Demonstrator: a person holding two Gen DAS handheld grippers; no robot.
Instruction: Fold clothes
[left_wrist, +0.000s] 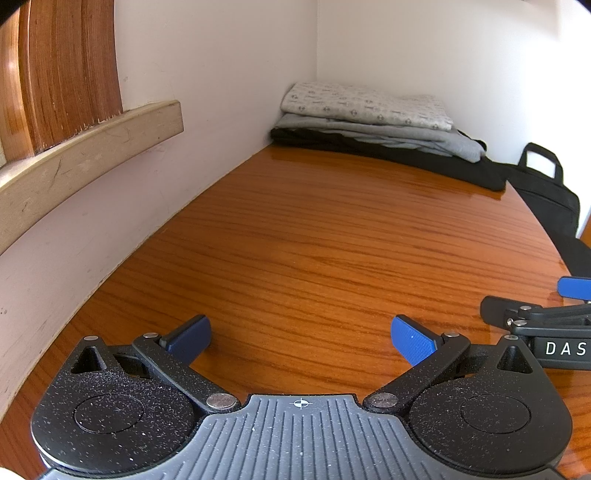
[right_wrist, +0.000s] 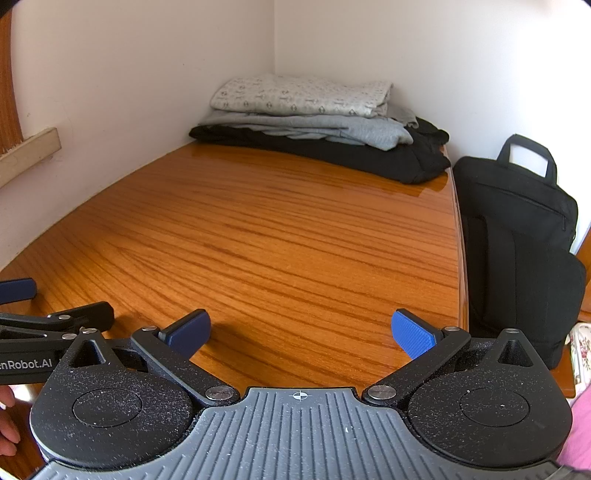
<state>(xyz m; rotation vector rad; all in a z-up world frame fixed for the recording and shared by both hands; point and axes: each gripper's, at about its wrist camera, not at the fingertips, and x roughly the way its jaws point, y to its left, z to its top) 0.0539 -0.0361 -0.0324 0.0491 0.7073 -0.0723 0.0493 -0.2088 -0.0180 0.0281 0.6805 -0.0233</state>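
This looks like a room in a home, likely a bedroom or spare room. A glossy orange-brown wooden tabletop (right_wrist: 280, 229) is pushed into the corner of two plain white painted walls (left_wrist: 424, 48), one of them scuffed near the tabletop's left edge. At the far corner of the tabletop lies a stack of folded clothes (right_wrist: 314, 122): a patterned light piece on top, grey in the middle, black underneath. A black laptop bag (right_wrist: 517, 236) with a carry handle stands just past the right edge. On the left wall a pale wooden ledge (left_wrist: 92, 147) runs under varnished wood panelling (left_wrist: 66, 70). A scrap of floral fabric (right_wrist: 581, 350) shows at lower right.
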